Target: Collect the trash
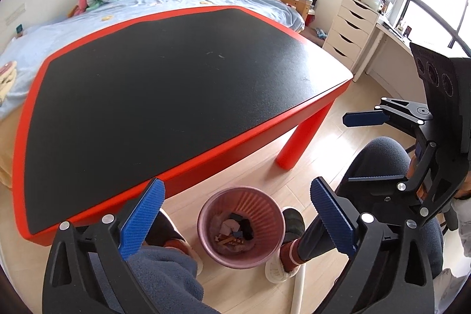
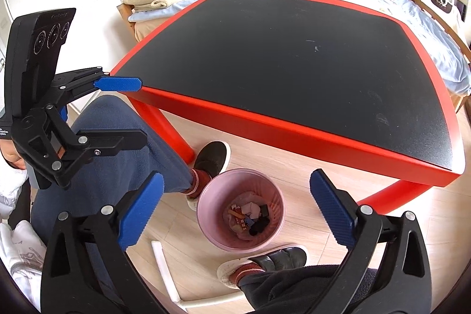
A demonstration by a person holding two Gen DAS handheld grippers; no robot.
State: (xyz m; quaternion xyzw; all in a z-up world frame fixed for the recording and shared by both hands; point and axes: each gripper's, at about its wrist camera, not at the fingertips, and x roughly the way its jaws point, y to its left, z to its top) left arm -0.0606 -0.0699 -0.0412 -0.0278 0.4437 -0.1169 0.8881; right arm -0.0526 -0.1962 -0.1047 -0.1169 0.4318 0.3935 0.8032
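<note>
Where the left wrist view looks down: left gripper (image 1: 235,221) with blue ribbed pads spread wide, nothing between them.
Below it: pink ribbed plastic waste bin (image 1: 240,227) on the pale wood floor, scraps of trash (image 1: 234,231) inside, a slippered foot either side.
Far side: red-edged table with a black top (image 1: 164,96).
Right: right gripper (image 1: 365,149), also wide.
Right wrist view: right gripper (image 2: 235,215) wide and empty above the same bin (image 2: 240,209); left gripper (image 2: 131,111) at left.

Left gripper (image 1: 237,214) and right gripper (image 2: 235,211) both tilt downward. Jaws spread wide, nothing between them.
</note>
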